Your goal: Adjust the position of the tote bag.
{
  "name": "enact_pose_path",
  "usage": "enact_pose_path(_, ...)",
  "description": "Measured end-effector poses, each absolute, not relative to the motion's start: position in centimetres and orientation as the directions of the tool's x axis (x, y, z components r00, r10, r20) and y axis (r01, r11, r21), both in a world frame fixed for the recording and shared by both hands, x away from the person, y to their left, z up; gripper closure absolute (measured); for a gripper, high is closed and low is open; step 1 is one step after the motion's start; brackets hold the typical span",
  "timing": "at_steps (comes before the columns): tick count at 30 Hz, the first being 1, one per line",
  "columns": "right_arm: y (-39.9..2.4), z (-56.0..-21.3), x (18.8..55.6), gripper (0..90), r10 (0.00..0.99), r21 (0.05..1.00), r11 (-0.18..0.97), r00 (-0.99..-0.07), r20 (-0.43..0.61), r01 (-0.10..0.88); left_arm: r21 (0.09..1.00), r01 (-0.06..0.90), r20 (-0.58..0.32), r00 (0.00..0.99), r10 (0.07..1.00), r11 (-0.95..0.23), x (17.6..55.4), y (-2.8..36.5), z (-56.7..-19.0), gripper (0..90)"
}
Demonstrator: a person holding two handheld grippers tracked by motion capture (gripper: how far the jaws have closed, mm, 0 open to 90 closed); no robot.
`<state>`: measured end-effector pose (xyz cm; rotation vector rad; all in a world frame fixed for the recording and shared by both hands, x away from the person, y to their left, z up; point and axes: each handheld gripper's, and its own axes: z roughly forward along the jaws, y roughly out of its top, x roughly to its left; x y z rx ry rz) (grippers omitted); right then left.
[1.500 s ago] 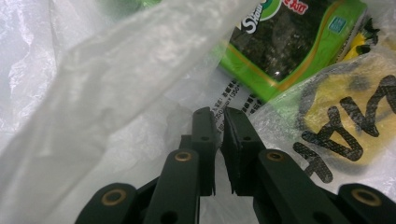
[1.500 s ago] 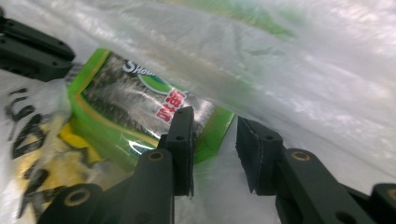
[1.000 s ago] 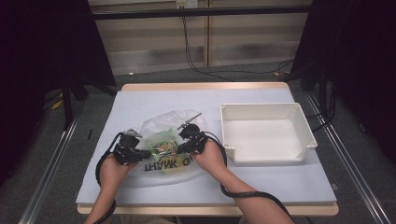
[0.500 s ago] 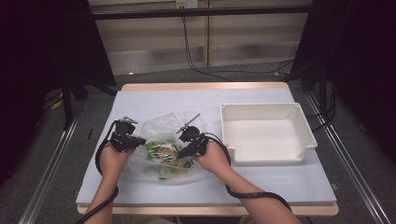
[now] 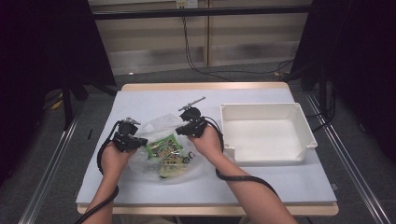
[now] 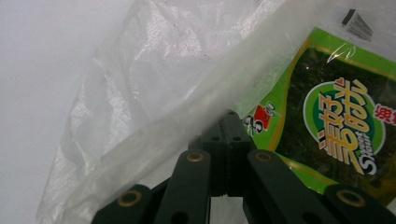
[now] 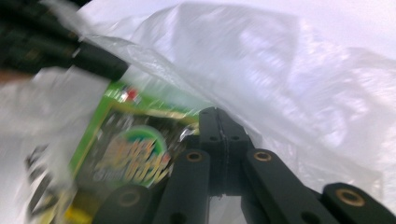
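From where I stand, the person's forearms come in over the near edge of the table (image 5: 140,100), which is covered in pale blue-grey. Each hand holds a black gripper at a clear plastic bag (image 5: 161,128) lying left of centre. The left gripper (image 5: 138,142) has its jaws pressed together on the bag's left edge; in the left gripper view the film folds right over the closed tips. The right gripper (image 5: 181,131) is likewise clamped on the bag's right side, film bunched at its tips in the right gripper view. Inside the bag, between the two grippers, lies a green snack packet (image 5: 163,148) with a dark panel and printed lettering. Just beside the right hand, further right, sits an empty white tray (image 5: 306,130).
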<state>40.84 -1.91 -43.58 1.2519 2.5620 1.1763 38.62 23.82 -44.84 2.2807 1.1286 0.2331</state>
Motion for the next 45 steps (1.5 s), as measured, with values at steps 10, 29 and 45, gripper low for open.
enact_pose_path(10,-2.0,-46.6,44.3,90.0,0.787,0.607,0.348,-0.575,0.225,0.714,0.538,0.693,-0.092,0.614,0.784,-0.48,38.9,24.5,-45.7,90.0)
enact_pose_path(29,-2.0,-44.4,41.3,69.8,0.737,0.675,0.376,-0.646,0.199,0.636,0.55,0.697,-0.108,0.605,0.789,-0.46,38.2,24.9,-44.8,85.6)
enact_pose_path(45,-0.3,-46.5,39.5,75.4,0.668,0.58,0.446,-0.685,0.291,0.682,0.557,0.689,-0.105,0.611,0.784,-0.463,37.9,24.4,-44.5,85.4)
